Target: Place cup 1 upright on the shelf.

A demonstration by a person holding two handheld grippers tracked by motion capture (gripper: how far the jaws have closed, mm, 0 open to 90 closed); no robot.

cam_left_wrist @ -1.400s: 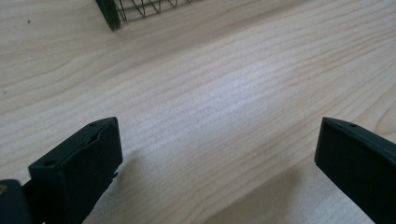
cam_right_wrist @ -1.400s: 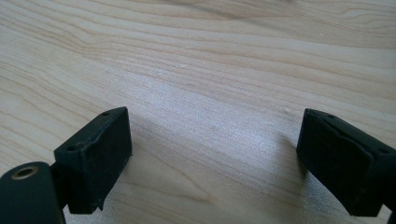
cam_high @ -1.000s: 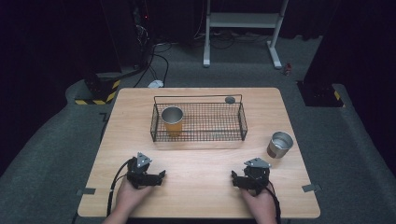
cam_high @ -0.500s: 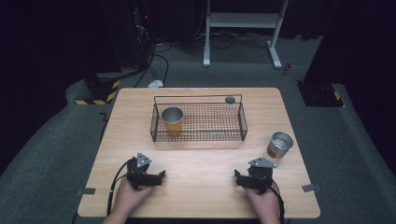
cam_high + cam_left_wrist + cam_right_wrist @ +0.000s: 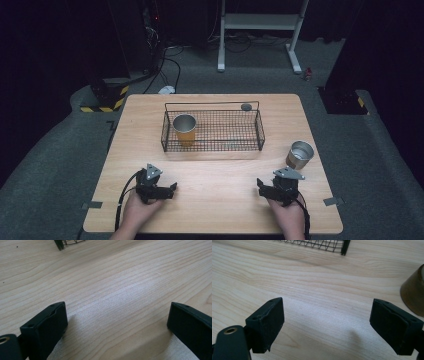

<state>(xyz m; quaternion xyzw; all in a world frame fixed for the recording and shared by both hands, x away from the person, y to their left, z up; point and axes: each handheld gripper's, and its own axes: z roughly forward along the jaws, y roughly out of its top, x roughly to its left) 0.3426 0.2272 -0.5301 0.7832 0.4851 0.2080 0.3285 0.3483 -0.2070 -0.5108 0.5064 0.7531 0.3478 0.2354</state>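
From the high view we've got both grippers parked near our edge of the table [image 5: 215, 175], the left gripper [image 5: 167, 190] and the right gripper [image 5: 265, 186] well apart from each other. One cup [image 5: 184, 129] already stands upright in the left end of the wire basket [image 5: 212, 131]. The other cup [image 5: 299, 154] sits on the bare table to the right of the basket, just beyond the right gripper. So our read is roughly half done: one in, one left to go, and the grab not started yet.

Left gripper view: jaws spread wide with nothing but wood grain between them. A corner of the basket [image 5: 60, 243] peeks in at the top.

Right gripper view: jaws also wide apart and empty. The loose cup [image 5: 413, 291] shows at the right edge, near the right jaw but not between them, and the basket's corner [image 5: 344, 247] is up top. What's left, we'd guess, is swinging right onto that cup, closing, and carrying it over the rim.
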